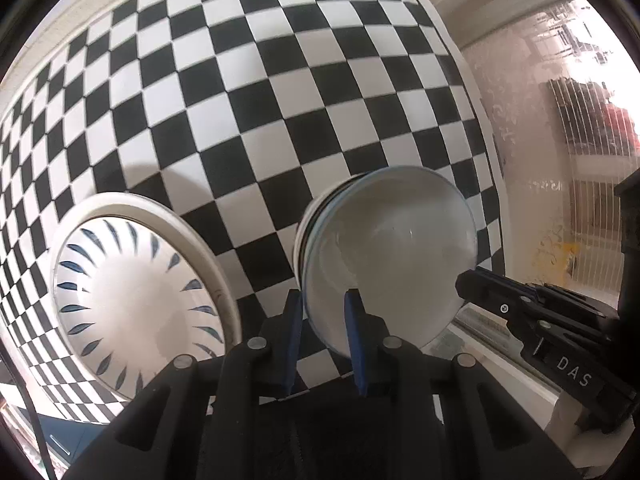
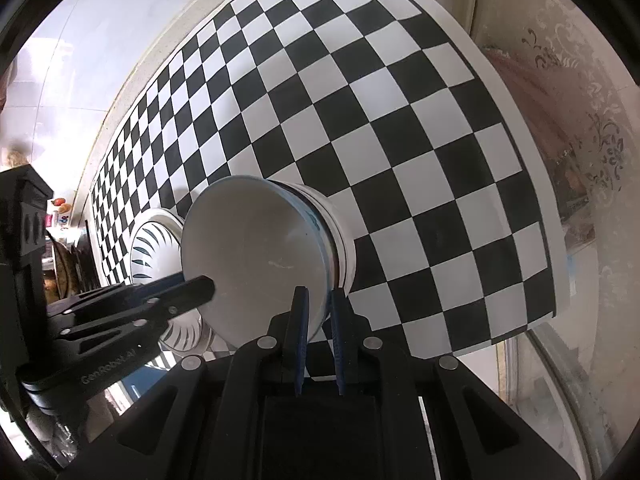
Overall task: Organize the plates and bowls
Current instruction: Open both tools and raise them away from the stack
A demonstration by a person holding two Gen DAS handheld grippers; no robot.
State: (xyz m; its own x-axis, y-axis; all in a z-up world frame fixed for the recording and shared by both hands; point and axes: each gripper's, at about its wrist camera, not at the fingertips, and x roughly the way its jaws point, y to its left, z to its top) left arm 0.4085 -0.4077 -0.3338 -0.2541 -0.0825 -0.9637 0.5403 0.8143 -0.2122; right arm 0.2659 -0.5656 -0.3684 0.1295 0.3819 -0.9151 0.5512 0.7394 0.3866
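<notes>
— what do we look like from our own cameras?

— our left gripper (image 1: 324,322) is a matte black frame with two slim blue fingers (image 1: 294,340). four round silver screw heads sit across its front.

— and our right gripper (image 2: 319,330)?

— the same build: black body, thin blue fingers (image 2: 301,340), four silver discs in a row.

— any markings?

— seen from the left camera, our right gripper carries white letters "das" on its black side, plus small screws. seen from the right camera, the left one shows pale lettering that seems to read "genrobot.ai".
</notes>
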